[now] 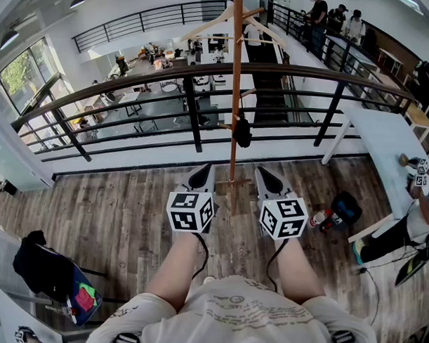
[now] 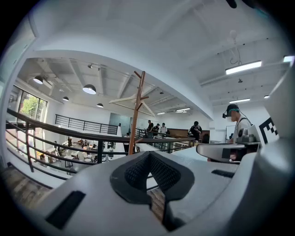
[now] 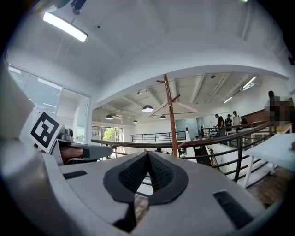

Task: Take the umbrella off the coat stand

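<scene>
Listing left to right: left gripper [image 1: 199, 177], jaws together on nothing, held low, short of the stand. Coat stand [image 1: 235, 91], an upright wooden pole by the railing [image 1: 126, 83]; umbrella [image 1: 242, 132], small, dark and folded, hanging from a low peg just right of the pole. Right gripper [image 1: 271, 180], jaws likewise closed and empty. Advised: part the right jaws first, close on the bundle mid-body, and lift it up off the peg before drawing back, so the stand is not tugged.
</scene>
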The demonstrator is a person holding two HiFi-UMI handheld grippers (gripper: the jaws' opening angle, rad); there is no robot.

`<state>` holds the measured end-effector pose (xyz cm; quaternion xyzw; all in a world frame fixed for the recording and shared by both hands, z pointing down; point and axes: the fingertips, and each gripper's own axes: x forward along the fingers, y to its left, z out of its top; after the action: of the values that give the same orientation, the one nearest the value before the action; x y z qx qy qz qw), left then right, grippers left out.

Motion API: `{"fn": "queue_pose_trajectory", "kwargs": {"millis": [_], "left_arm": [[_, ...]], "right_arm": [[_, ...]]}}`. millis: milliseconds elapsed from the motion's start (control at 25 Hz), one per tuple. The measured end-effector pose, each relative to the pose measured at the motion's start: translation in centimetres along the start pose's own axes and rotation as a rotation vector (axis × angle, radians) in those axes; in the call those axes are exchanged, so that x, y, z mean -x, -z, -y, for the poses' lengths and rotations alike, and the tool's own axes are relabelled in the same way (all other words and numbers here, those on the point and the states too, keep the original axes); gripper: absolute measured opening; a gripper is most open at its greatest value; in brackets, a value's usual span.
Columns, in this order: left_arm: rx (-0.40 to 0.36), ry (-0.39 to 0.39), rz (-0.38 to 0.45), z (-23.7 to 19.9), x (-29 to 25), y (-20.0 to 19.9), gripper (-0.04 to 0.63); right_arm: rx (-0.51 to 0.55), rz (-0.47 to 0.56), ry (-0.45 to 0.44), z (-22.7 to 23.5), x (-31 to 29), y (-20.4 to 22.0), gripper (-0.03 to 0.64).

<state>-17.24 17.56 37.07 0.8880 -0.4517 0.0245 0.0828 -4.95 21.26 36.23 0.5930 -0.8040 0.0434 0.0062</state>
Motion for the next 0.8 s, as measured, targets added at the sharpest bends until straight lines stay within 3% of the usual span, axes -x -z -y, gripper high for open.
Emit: {"fn": "queue_pose_trajectory", "kwargs": {"millis": [400,800], "left_arm": [[-0.018,0.016,-0.006,-1.5,-1.2,0.2,0.003],[-0.030,0.097,-0.007,-4.0,-3.5,0.8,0.003]], "right_arm": [[-0.006,-0.004,0.043,-0.1,-2.3,0.4,0.003],[0.000,0.029,0.132,-0.4,-5.2,0.6,0.003]]}}
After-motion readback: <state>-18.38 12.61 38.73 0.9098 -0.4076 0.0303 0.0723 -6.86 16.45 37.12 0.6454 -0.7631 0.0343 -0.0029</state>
